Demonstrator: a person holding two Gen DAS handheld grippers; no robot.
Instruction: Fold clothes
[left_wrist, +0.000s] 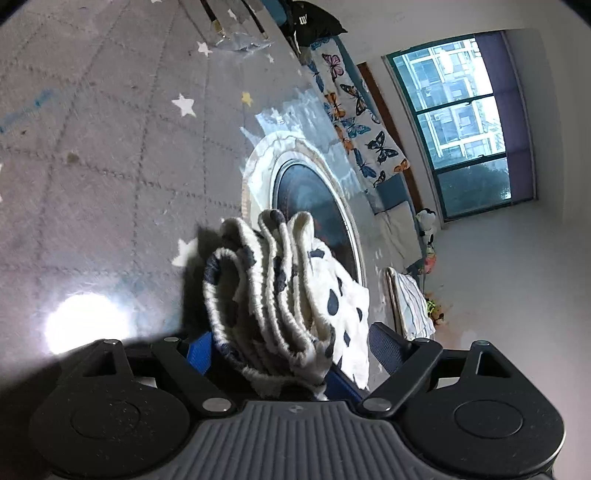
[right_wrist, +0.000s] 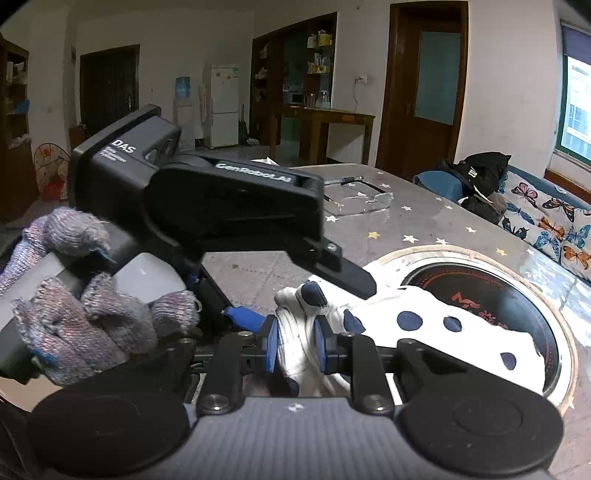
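Note:
A white garment with dark blue dots (left_wrist: 291, 295) stands bunched in thick folds between the blue pads of my left gripper (left_wrist: 291, 350), which is shut on it. One loose end hangs right over the round black inset (left_wrist: 314, 199) in the table. In the right wrist view my right gripper (right_wrist: 296, 343) is shut on a twisted part of the same garment (right_wrist: 424, 317). The rest of the cloth spreads right across the inset (right_wrist: 487, 295). The left gripper's black housing (right_wrist: 229, 206) crosses just above, held by a gloved hand (right_wrist: 92, 325).
The table (right_wrist: 424, 221) has a grey star-patterned cover under a glossy sheet. Clear glasses (right_wrist: 362, 203) and a pen (right_wrist: 343, 181) lie at its far side. A butterfly-print sofa cover (right_wrist: 546, 221) with a black bag (right_wrist: 476, 173) runs along the right edge.

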